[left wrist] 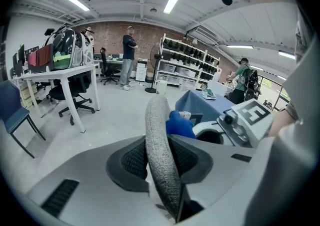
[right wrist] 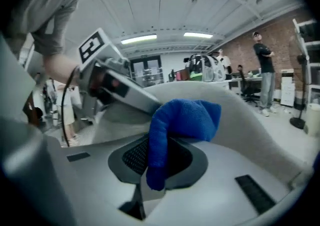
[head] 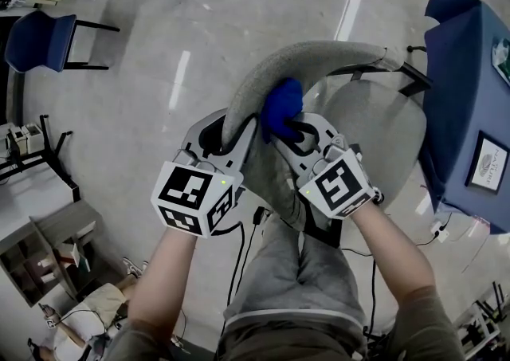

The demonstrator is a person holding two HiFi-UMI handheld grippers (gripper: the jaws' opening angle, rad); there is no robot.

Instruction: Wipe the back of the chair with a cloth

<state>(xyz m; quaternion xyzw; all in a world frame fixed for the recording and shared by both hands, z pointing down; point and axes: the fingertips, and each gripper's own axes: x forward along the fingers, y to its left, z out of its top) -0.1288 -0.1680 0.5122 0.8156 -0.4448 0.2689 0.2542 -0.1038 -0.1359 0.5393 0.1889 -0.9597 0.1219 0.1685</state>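
Head view, looking steeply down: a person in grey trousers stands behind a grey fabric office chair. Its curved chair back arcs across the middle of the frame, with the seat beyond it. The left gripper meets the upper edge of the chair back at the left end of the arc. Just beside it, the right gripper holds a bunched blue cloth against the chair back's fabric. A blue-covered counter stands at the right edge, and a blue side chair stands well apart at the upper left on the pale floor.

Left gripper view: the padded rim of the chair back runs upright between the two jaws, which are closed on it, with the dark pads pressing on either side. The blue cloth shows just behind the rim, next to the right gripper's body. Far off are a white counter, a shelving rack, a brick wall and a standing person.

Right gripper view: the jaws are closed on the blue cloth. A fold hangs down between the pads, and the bulk is bunched above them, touching the grey surface of the chair back. The left gripper and its marker cube sit to the left on the same chair back.
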